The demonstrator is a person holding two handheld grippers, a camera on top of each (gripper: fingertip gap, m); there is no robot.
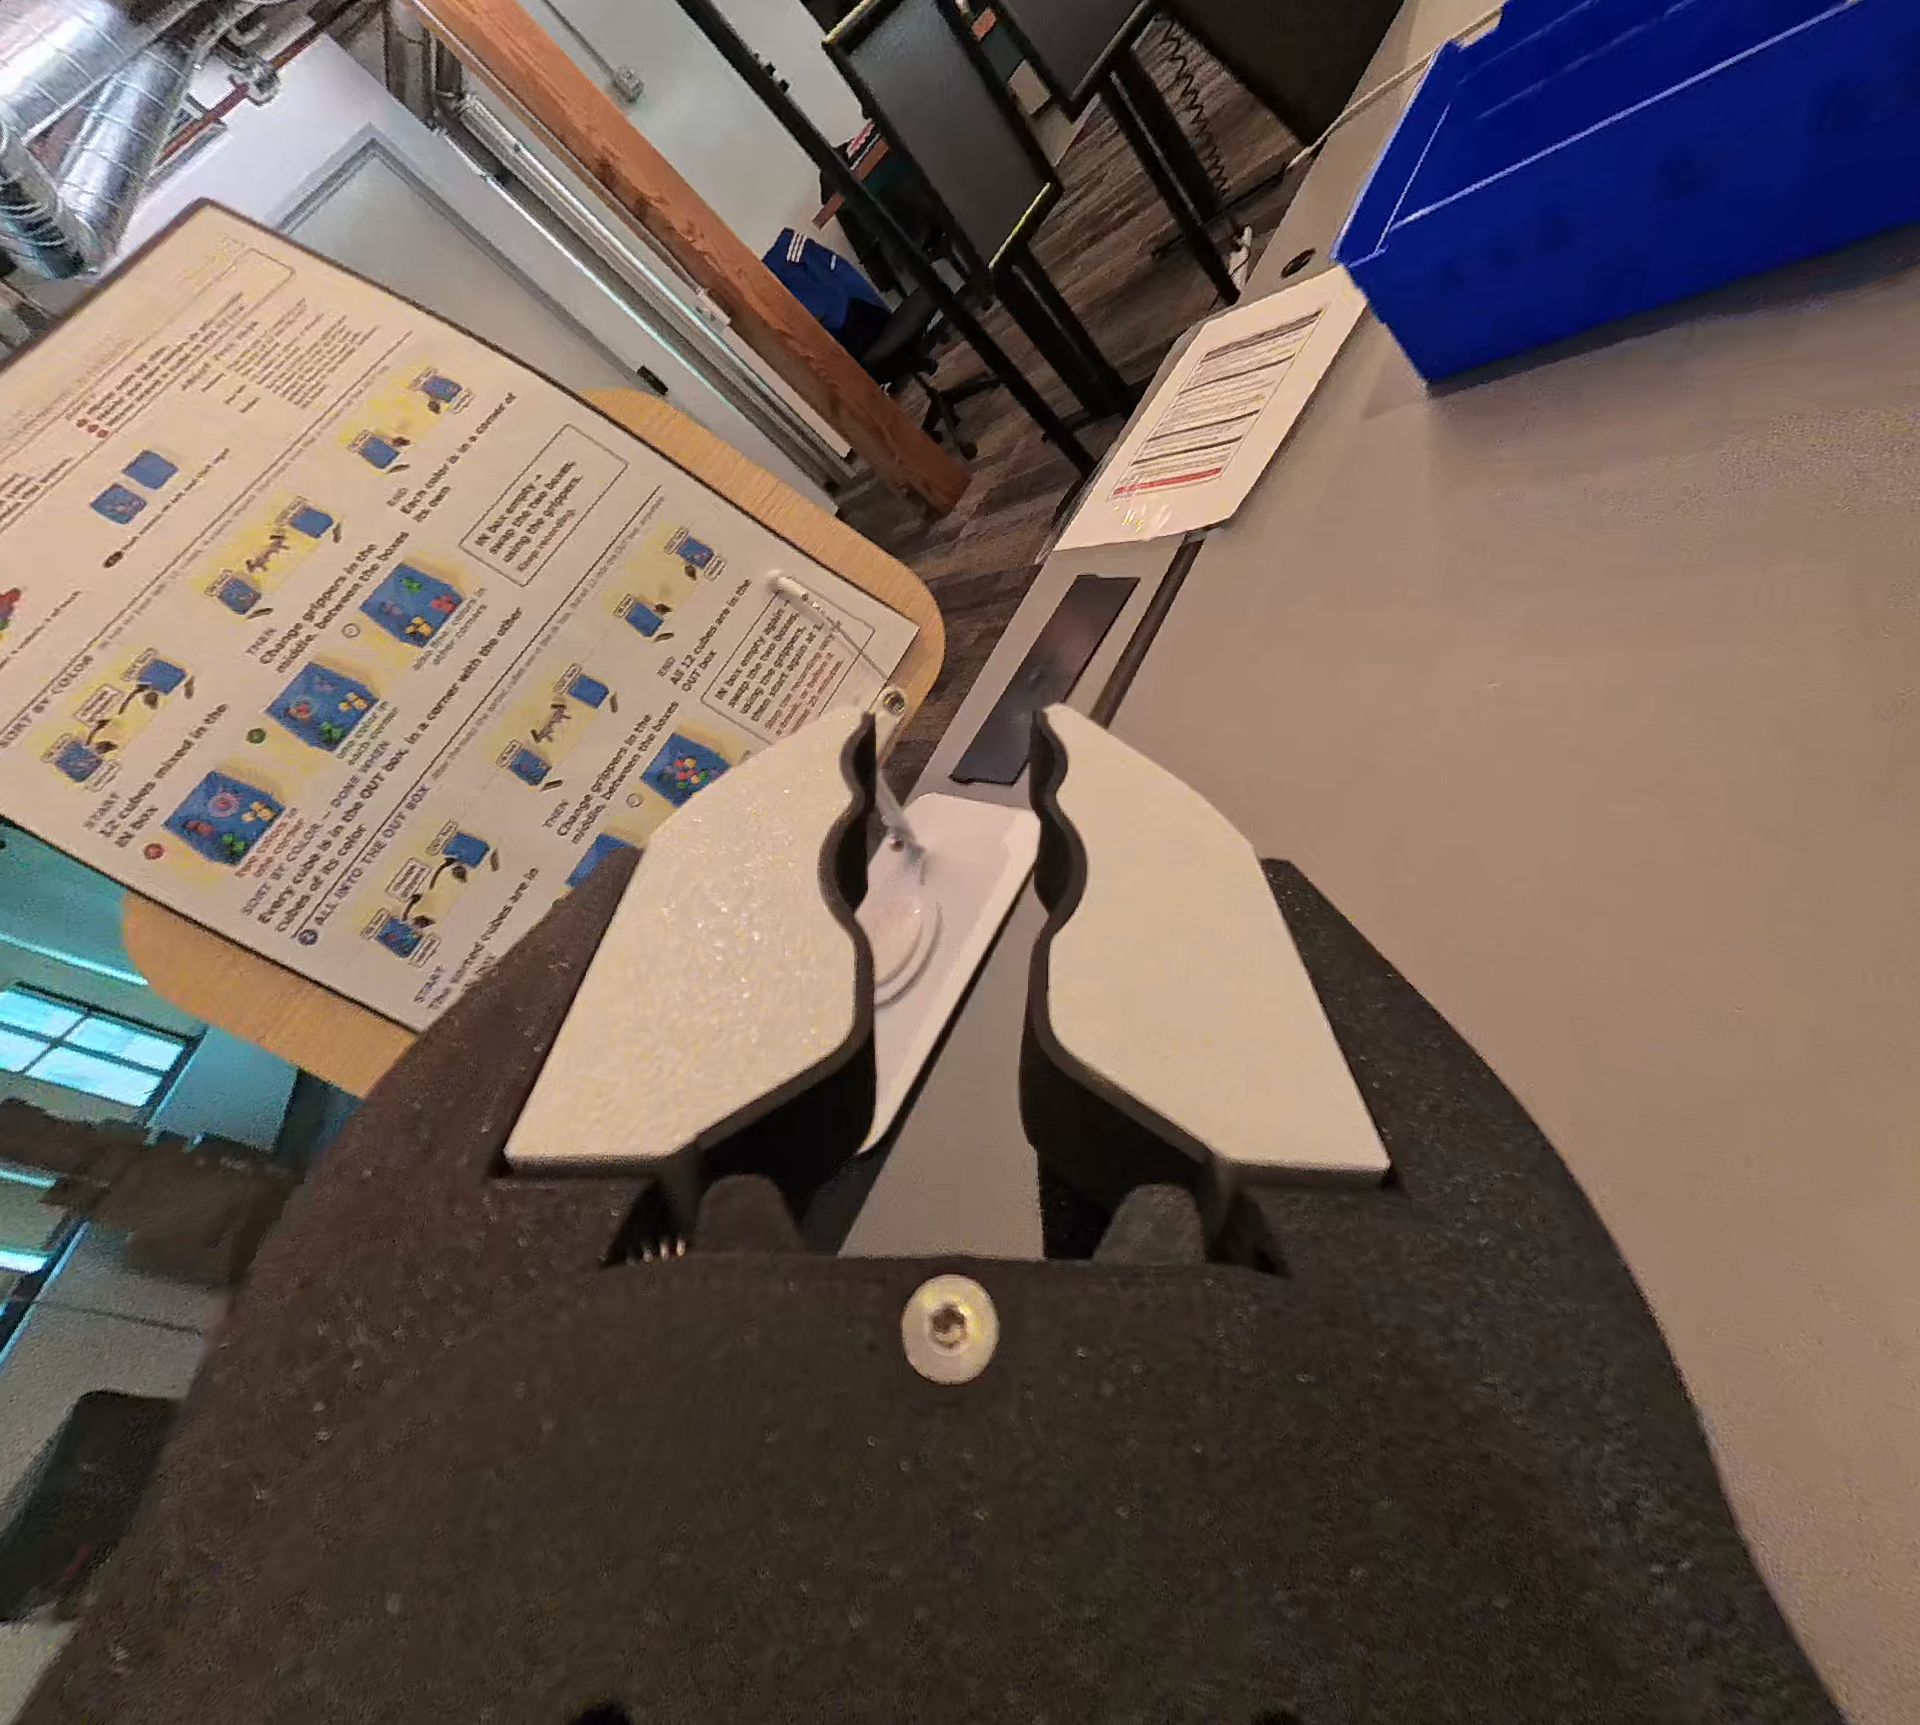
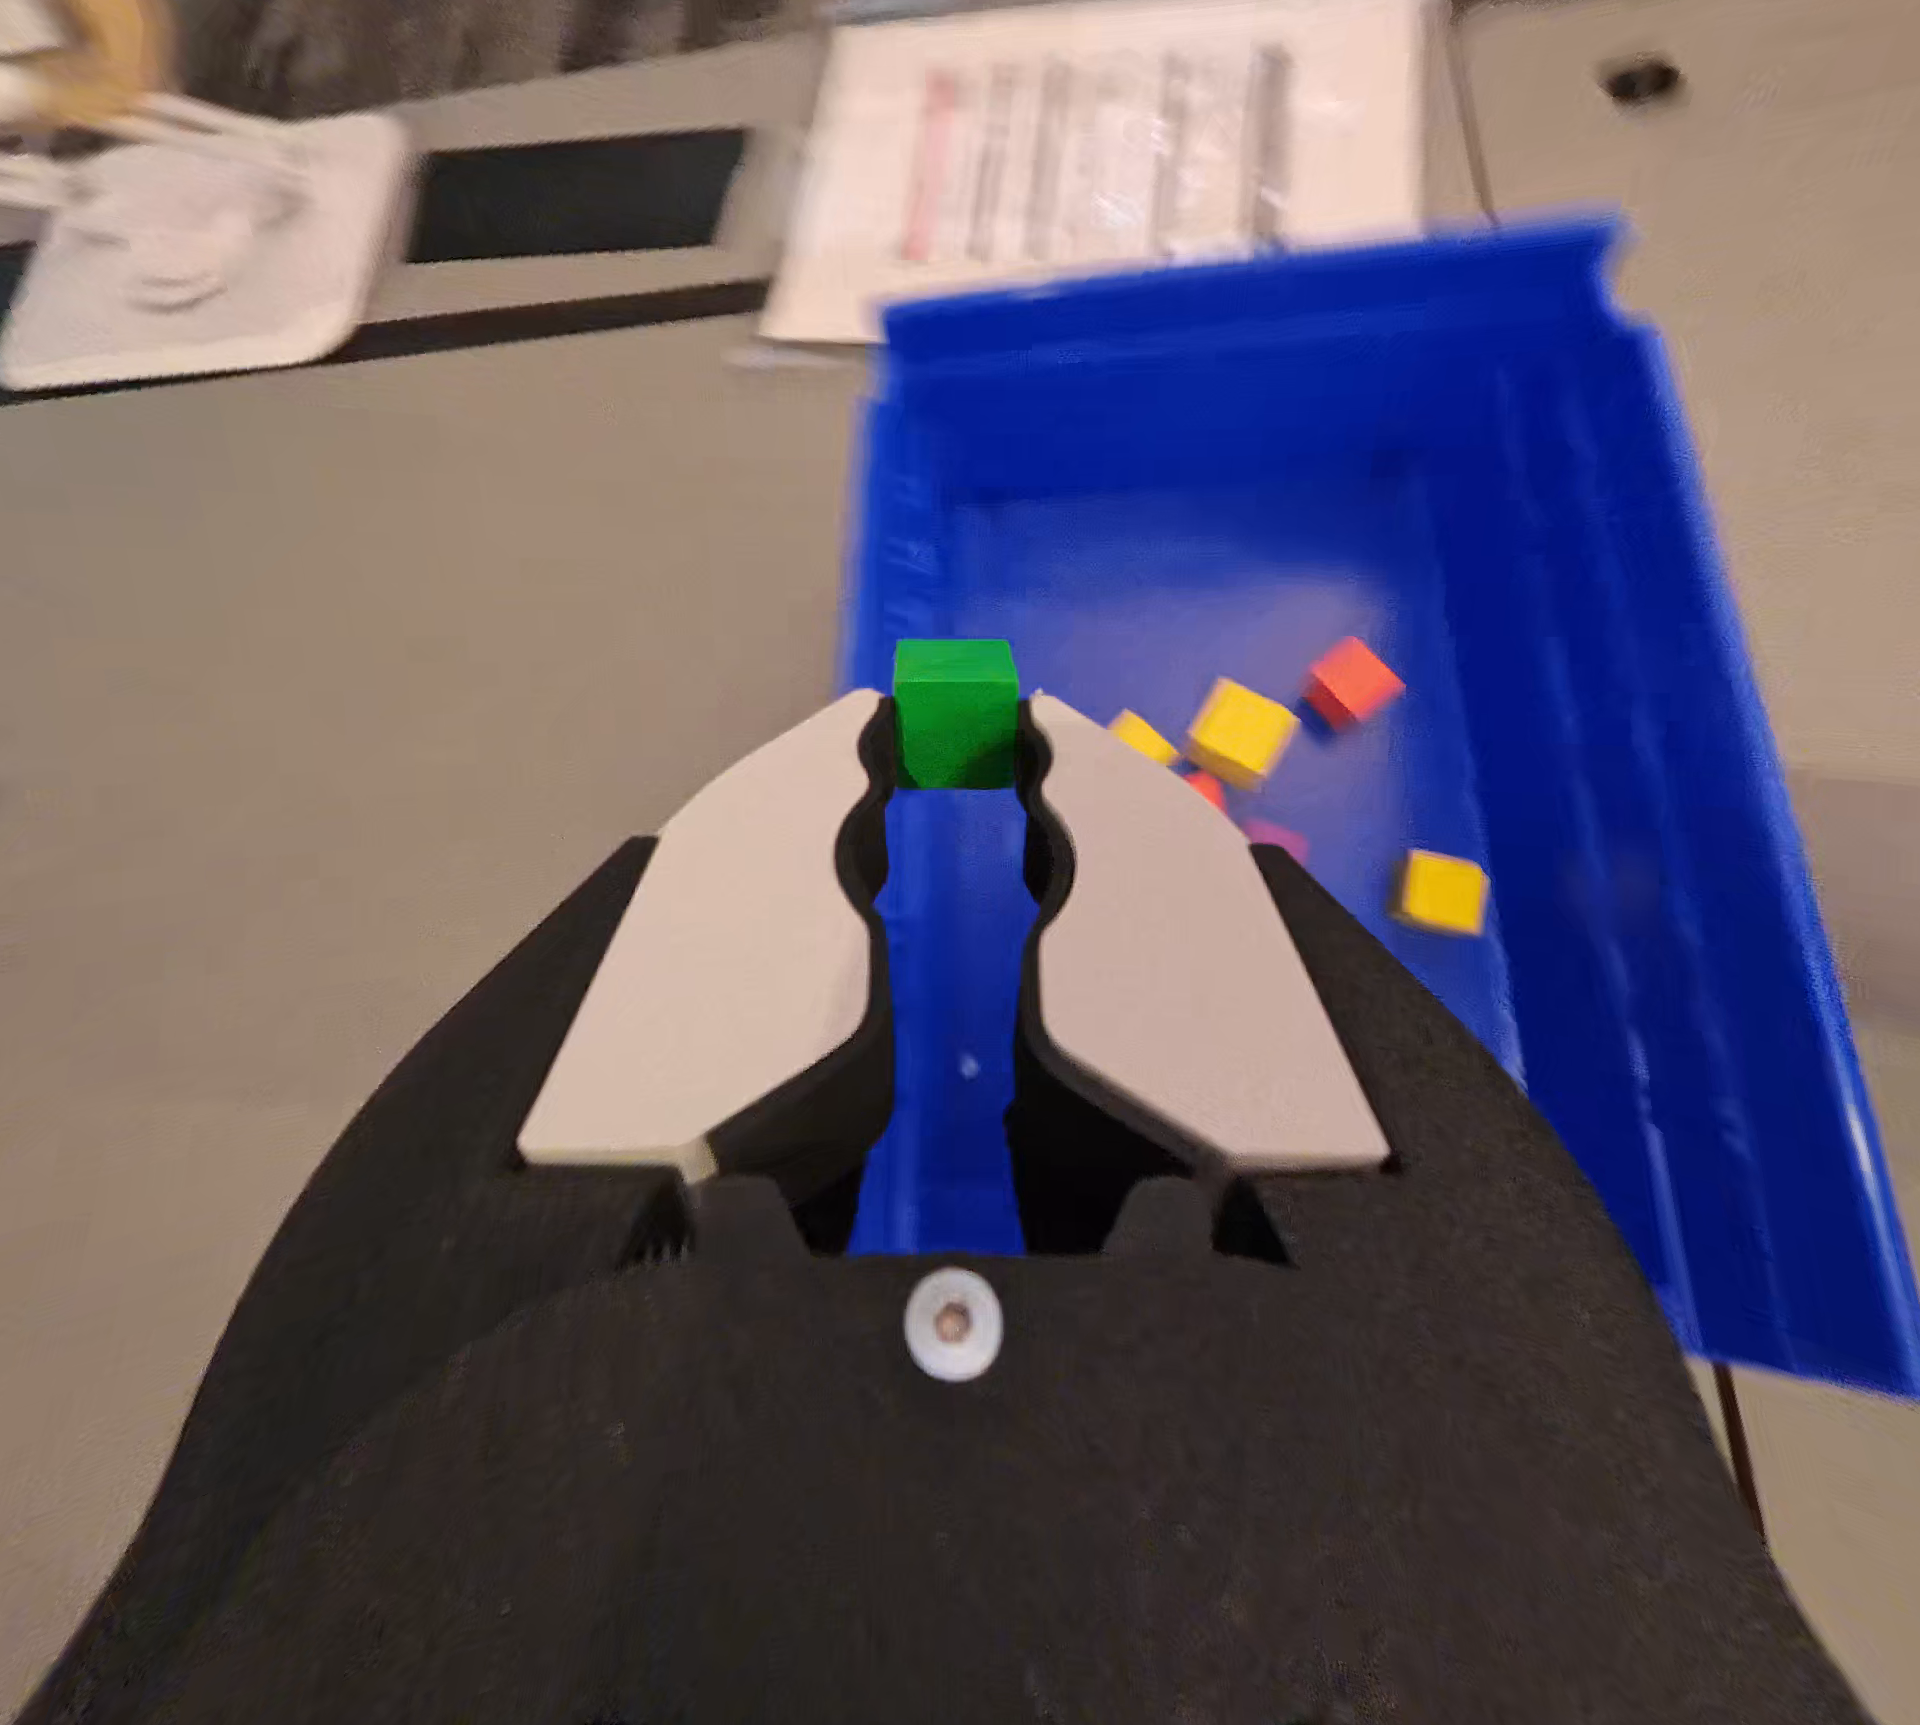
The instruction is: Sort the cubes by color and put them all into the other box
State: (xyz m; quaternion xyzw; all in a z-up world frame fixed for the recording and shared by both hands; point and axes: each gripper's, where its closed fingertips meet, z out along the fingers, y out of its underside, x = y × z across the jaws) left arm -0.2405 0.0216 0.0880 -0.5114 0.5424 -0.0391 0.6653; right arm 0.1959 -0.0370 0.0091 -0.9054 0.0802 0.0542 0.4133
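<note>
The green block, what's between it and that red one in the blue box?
In the right wrist view, two yellow cubes lie between the green cube, clamped in the right gripper, and the red cube.

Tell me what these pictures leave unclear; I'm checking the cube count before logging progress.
- Right wrist view: the right gripper, shut on the green cube, covers part of the blue box floor; a red cube and purple cube only peek out.
- Motion blur softens that view.
- Left wrist view: the other blue box is cut by the edge; its inside is unseen.
</note>
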